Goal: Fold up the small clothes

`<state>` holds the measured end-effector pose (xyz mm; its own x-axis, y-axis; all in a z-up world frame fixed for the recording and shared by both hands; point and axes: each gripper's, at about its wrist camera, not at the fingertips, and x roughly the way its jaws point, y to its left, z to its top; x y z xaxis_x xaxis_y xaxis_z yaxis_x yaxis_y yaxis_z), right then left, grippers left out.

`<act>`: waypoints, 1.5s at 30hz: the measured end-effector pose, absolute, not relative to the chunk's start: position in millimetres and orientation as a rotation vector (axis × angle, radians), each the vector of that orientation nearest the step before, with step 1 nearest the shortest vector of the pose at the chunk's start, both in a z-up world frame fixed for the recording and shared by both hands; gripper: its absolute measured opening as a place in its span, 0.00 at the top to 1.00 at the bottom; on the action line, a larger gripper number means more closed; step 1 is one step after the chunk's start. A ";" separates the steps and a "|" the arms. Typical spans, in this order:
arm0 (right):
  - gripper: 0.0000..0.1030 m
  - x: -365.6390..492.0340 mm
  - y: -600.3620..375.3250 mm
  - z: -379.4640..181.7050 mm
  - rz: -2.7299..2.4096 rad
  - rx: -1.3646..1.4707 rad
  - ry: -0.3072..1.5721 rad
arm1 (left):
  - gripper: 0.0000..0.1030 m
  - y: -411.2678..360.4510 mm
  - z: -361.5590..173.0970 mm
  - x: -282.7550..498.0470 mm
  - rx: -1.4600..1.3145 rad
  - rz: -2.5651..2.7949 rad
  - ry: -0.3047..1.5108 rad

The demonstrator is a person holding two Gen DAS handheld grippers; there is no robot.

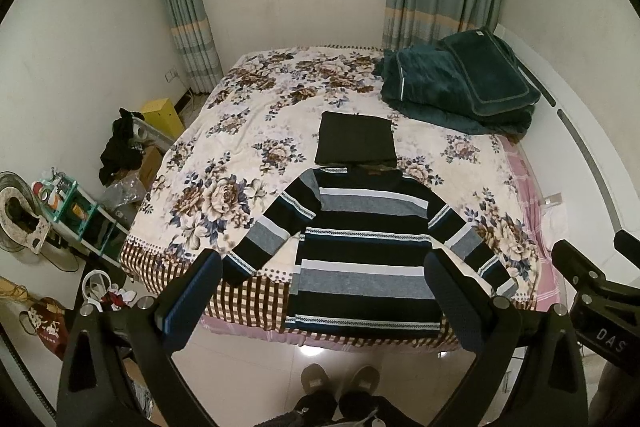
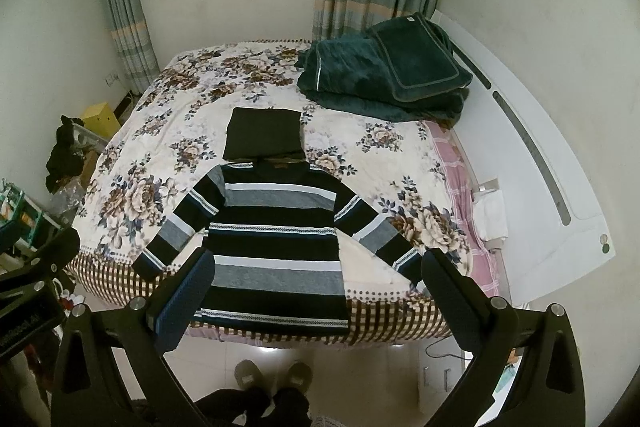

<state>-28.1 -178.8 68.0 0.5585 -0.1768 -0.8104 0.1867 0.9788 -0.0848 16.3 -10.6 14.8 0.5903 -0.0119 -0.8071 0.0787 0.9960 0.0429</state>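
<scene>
Hiding the striped sweater [image 1: 366, 255]'s collar — a folded dark garment [image 1: 355, 139].

A wide bed under a cream floral blanket [image 1: 248, 131] with a brown checked border carries a striped black, grey and white knit sweater [image 1: 364, 255] spread flat at its near edge. Just beyond the sweater's collar lies a folded black garment [image 1: 355, 139]; farther back, right of it, a heaped dark green plush quilt [image 1: 456, 83].

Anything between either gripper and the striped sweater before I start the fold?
Nothing visible. The striped sweater lies spread flat at the bed's near edge, both sleeves out. The left gripper and right gripper hang open above it. The folded dark garment sits beyond the collar.
</scene>
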 end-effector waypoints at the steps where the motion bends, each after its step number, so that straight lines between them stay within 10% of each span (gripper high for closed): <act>1: 0.00 -27.8 -178.6 68.3 -0.214 0.011 0.955 | 0.00 -10.0 14.6 16.9 0.075 -0.054 0.938; 45: 0.00 -29.9 -178.6 73.1 -0.213 0.014 0.935 | 0.00 -17.4 24.5 19.0 0.057 -0.073 0.926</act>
